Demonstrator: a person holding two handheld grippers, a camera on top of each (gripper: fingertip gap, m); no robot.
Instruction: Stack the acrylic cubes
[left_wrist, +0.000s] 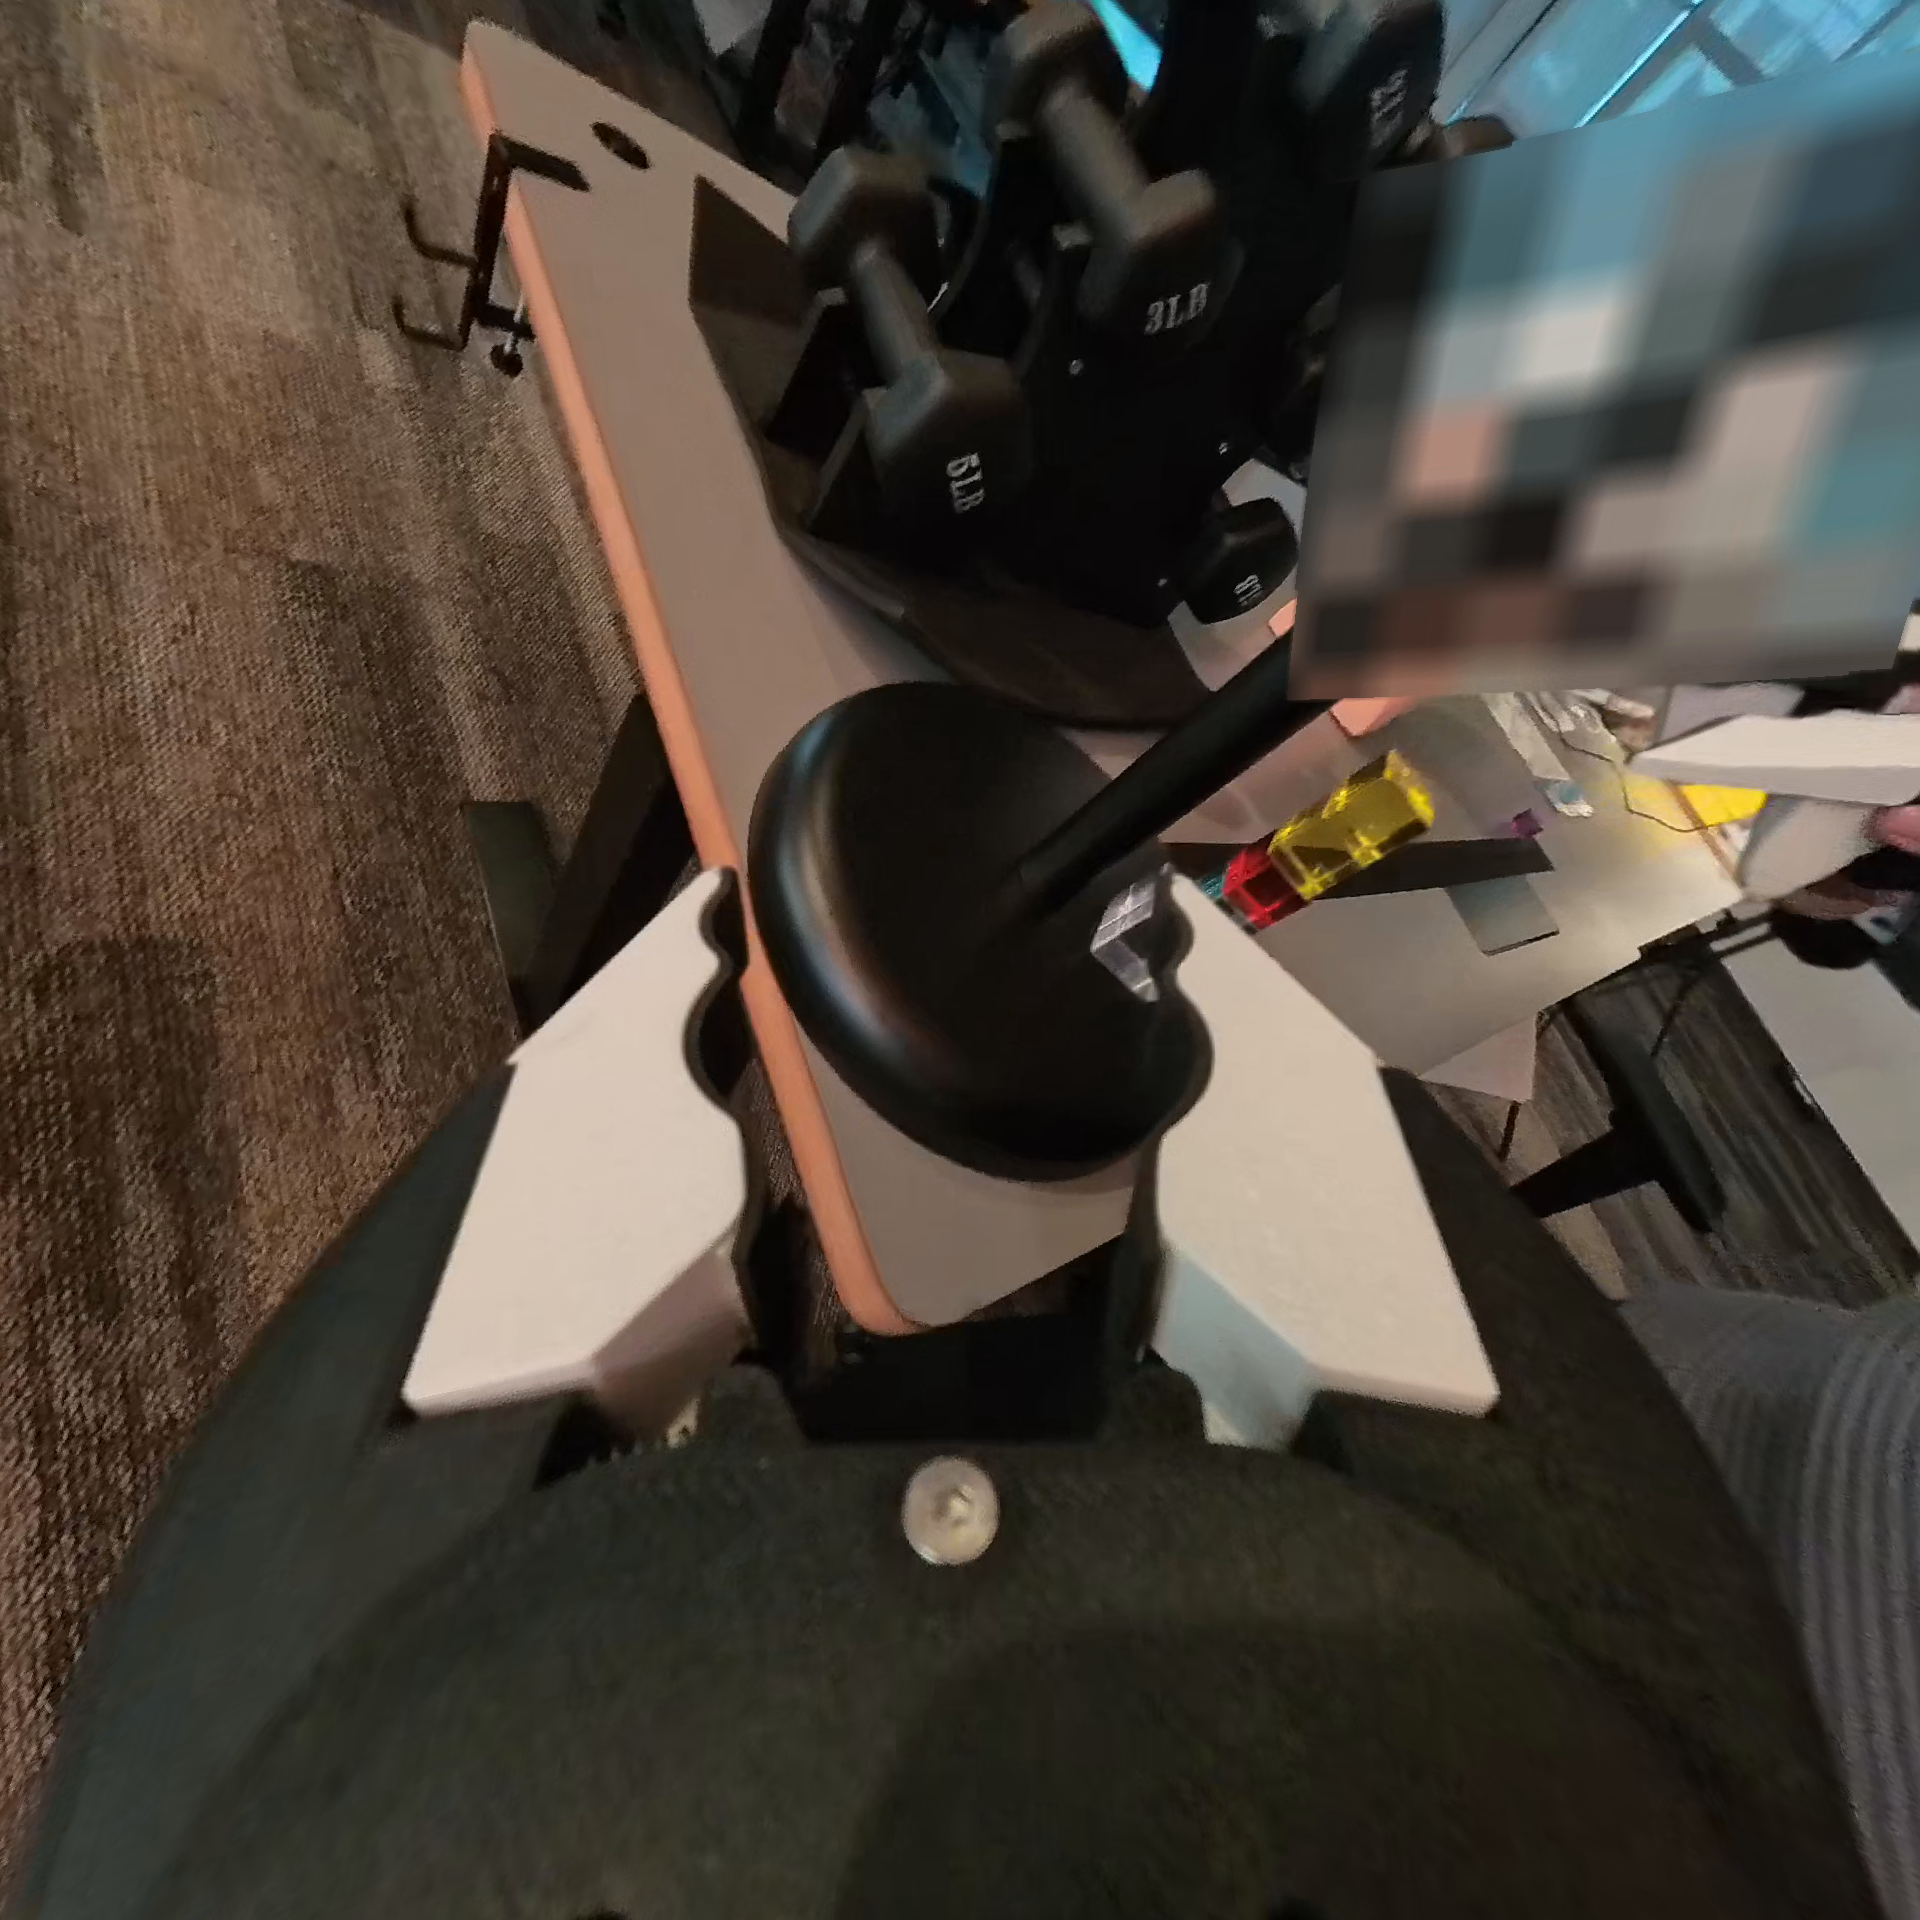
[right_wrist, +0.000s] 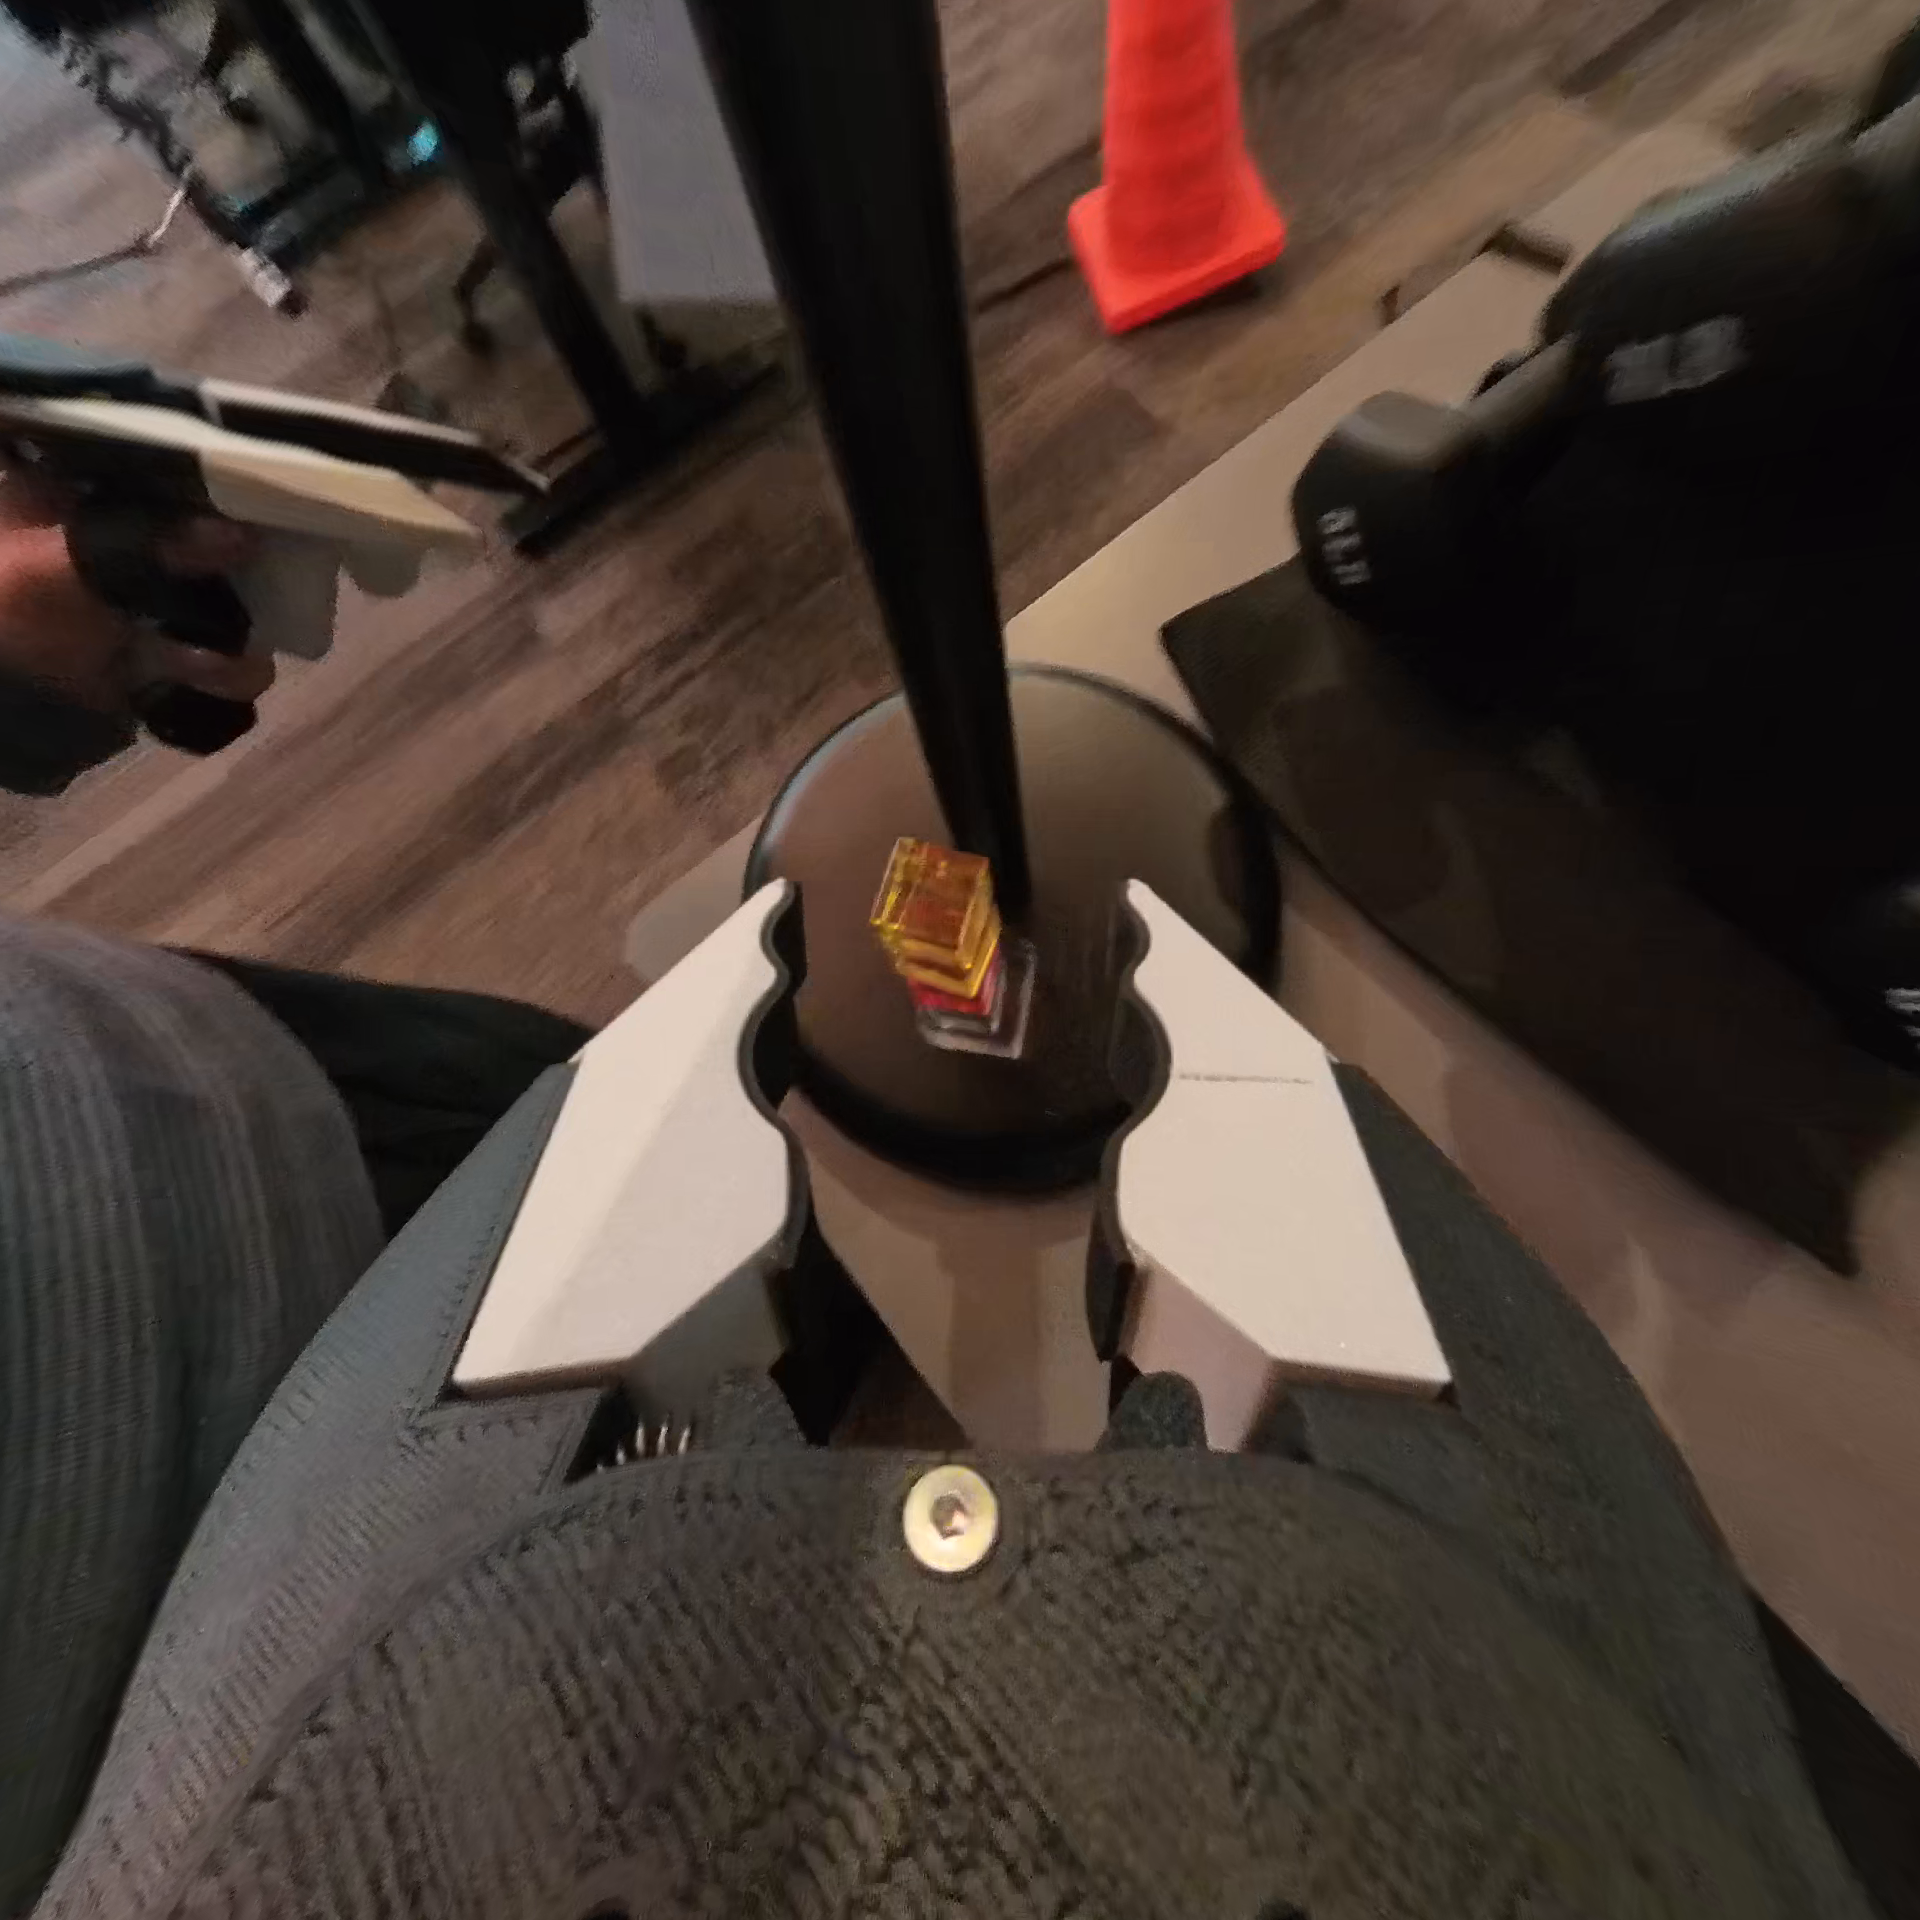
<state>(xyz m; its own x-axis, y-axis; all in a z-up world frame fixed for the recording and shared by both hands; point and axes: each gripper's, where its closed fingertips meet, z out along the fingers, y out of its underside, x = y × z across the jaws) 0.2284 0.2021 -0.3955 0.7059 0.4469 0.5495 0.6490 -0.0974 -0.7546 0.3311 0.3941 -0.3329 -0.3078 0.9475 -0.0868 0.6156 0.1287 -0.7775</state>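
Hovering with both tools gaping, gripping nothing: right tool (right_wrist: 956, 935) is framing the cube stack (right_wrist: 951, 940) on the round stand base (right_wrist: 1174, 821); left tool (left_wrist: 951, 935) is sitting over the bench edge (left_wrist: 665, 644).

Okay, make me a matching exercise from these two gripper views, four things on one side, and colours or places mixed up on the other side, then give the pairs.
Things:
1. top cube of the stack
2. cone
3. dumbbells
4. round base

Descriptions:
A. orange, standing on the floor
B. black, on a rack on the table
C. transparent yellow
D. black, with a rod rising from it, cube stack resting on it

Pairs: 1-C, 2-A, 3-B, 4-D
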